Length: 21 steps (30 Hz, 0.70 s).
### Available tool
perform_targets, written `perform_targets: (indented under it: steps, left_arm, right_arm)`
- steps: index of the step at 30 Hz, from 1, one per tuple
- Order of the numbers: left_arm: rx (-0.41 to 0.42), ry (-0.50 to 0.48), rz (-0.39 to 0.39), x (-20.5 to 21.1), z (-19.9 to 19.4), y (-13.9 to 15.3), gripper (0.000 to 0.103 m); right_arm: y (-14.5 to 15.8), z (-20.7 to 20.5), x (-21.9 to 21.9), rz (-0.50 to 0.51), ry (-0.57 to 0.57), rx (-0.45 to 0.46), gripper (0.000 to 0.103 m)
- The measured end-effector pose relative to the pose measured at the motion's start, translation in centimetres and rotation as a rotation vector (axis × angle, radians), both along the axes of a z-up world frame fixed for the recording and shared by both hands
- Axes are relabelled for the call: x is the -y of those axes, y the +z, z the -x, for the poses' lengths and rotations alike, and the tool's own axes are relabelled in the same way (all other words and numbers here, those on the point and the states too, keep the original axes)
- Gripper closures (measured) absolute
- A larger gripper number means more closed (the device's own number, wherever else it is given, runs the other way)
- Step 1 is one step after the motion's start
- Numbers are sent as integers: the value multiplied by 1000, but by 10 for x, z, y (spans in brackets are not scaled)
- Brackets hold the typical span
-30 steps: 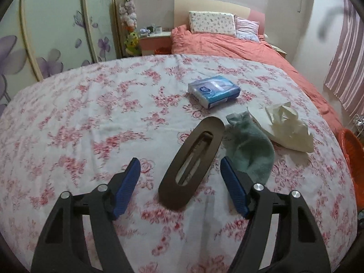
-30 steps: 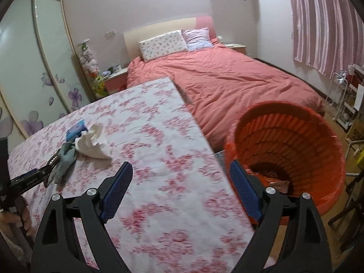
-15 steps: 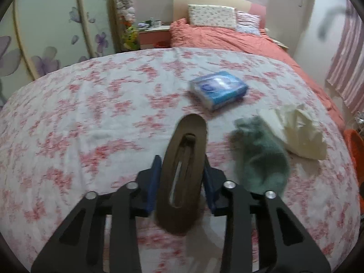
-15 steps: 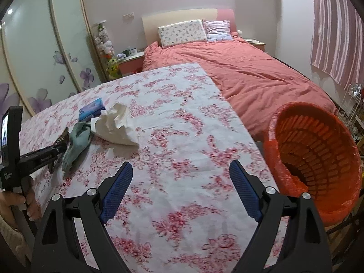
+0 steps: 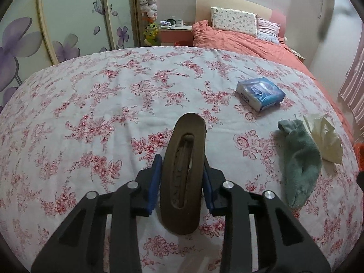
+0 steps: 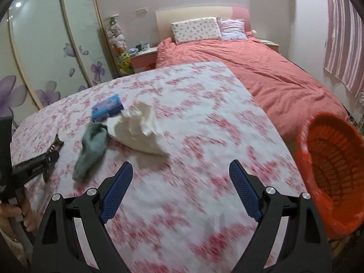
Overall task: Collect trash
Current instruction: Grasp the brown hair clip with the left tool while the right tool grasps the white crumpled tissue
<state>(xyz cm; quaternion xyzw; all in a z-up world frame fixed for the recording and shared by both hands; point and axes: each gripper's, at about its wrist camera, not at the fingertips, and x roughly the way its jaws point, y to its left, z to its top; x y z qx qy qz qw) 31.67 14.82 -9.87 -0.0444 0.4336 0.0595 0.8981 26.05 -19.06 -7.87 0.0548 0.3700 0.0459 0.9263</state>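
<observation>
My left gripper (image 5: pixel 182 178) is shut on a dark brown oval hair clip (image 5: pixel 184 166), held just above the floral tablecloth (image 5: pixel 91 104). To its right lie a green sock (image 5: pixel 300 157), a crumpled cream tissue (image 5: pixel 325 136) and a blue tissue pack (image 5: pixel 260 95). My right gripper (image 6: pixel 180 188) is open and empty over the tablecloth (image 6: pixel 204 118), nearer than the tissue (image 6: pixel 141 129) and sock (image 6: pixel 93 147). The left gripper (image 6: pixel 38 163) with the clip shows at the far left. The orange trash basket (image 6: pixel 329 159) stands off the table's right edge.
A bed with a coral duvet (image 6: pixel 261 72) lies beyond the table. A nightstand with mugs (image 5: pixel 175 28) and wardrobe doors with purple flowers (image 5: pixel 68 22) stand at the back left. A striped curtain (image 6: pixel 341 34) hangs at the right.
My left gripper closed on the hair clip and lifted it slightly. My right gripper swung left, away from the basket, toward the tissue and sock, staying open.
</observation>
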Motion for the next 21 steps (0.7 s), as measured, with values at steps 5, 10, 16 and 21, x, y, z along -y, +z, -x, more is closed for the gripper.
perform_targets:
  steps: [5,10,16,21]
  left_arm:
    - [1,1,7,-1,1,0,70]
    - [0,1,4,-2,1,0,69]
    - [-3,-1,-1,0,0,-1,68]
    - [-2,-5,5,1,0,-1,66]
  right_arm:
    - [-3,-32,-21,-7,24,-2,17]
    - [-13,-62,-33,-40,20,-64,17]
    - [-26,-68,-39,7,15,-107,57]
    - [-25,-53,-21,37,-38,-103,60]
